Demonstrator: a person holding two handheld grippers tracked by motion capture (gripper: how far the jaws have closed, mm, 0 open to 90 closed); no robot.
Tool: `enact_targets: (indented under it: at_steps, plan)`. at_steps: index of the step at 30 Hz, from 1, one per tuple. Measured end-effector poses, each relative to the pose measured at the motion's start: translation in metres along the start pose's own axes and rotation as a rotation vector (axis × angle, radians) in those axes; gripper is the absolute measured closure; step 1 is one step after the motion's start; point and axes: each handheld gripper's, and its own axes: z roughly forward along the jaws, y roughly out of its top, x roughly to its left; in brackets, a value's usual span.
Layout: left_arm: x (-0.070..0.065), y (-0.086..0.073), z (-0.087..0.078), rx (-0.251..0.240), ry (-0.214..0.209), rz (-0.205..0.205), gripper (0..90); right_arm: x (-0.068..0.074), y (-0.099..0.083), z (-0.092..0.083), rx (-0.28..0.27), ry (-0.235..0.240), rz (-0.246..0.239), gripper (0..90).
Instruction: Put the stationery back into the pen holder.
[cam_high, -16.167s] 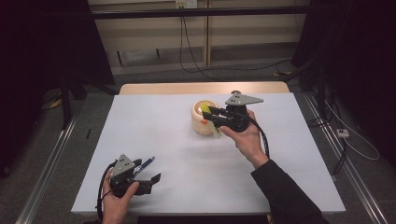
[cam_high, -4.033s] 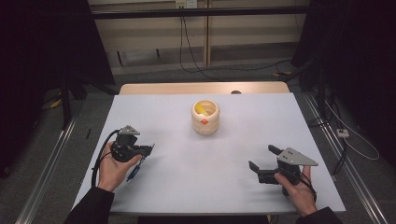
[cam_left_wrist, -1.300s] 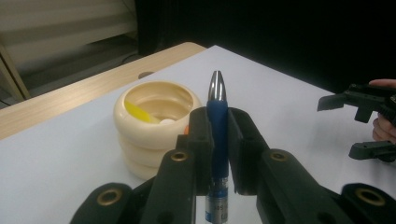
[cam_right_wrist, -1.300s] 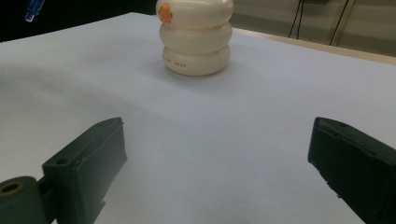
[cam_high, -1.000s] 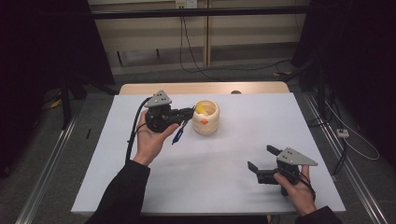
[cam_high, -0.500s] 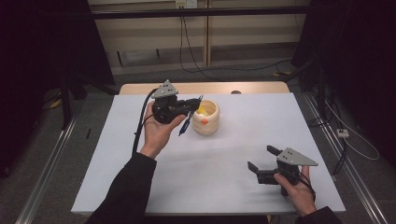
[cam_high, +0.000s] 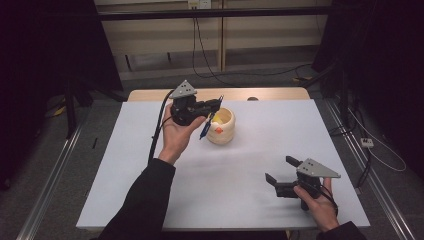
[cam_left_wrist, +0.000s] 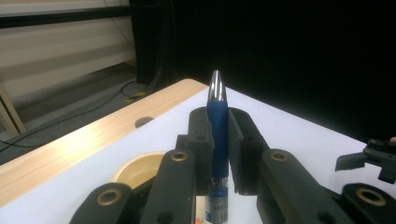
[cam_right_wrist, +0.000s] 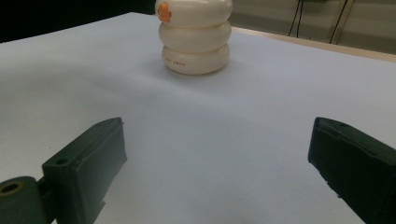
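Two tongs: the left tongs (cam_high: 212, 105), at upper centre, clamp a blue pen (cam_high: 205, 128) just beside the cream pot (cam_high: 220, 126); the right tongs (cam_high: 280, 172) rest wide apart at lower right on the bench (cam_high: 130, 170).

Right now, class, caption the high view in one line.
Left gripper holds a blue pen beside the cream holder; right gripper rests open.

A blue pen (cam_left_wrist: 217, 140) with a polished metal tip, a glossy cream plastic holder (cam_right_wrist: 195, 39), matt white sheeting on the table (cam_high: 240, 200) and its wooden edge are seen.
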Motion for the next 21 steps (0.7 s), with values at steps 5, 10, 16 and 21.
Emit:
enact_targets:
  at_steps: [5, 10, 16, 21]
  plan:
    - [0.003, 0.004, 0.006, -0.019, -0.006, -0.007, 80.9, 0.000, 0.000, 0.000, 0.000, 0.001, 0.000, 4.2]
    - [-0.002, 0.011, 0.011, -0.035, -0.007, 0.004, 80.9, 0.000, 0.000, 0.000, 0.002, 0.006, 0.002, 4.2]
    - [0.003, 0.016, 0.022, -0.047, 0.018, -0.001, 80.8, 0.001, 0.000, 0.000, 0.000, 0.007, 0.001, 4.2]
    - [0.011, 0.019, 0.029, -0.062, 0.028, -0.023, 80.9, 0.001, 0.000, 0.000, 0.001, 0.008, 0.000, 4.2]
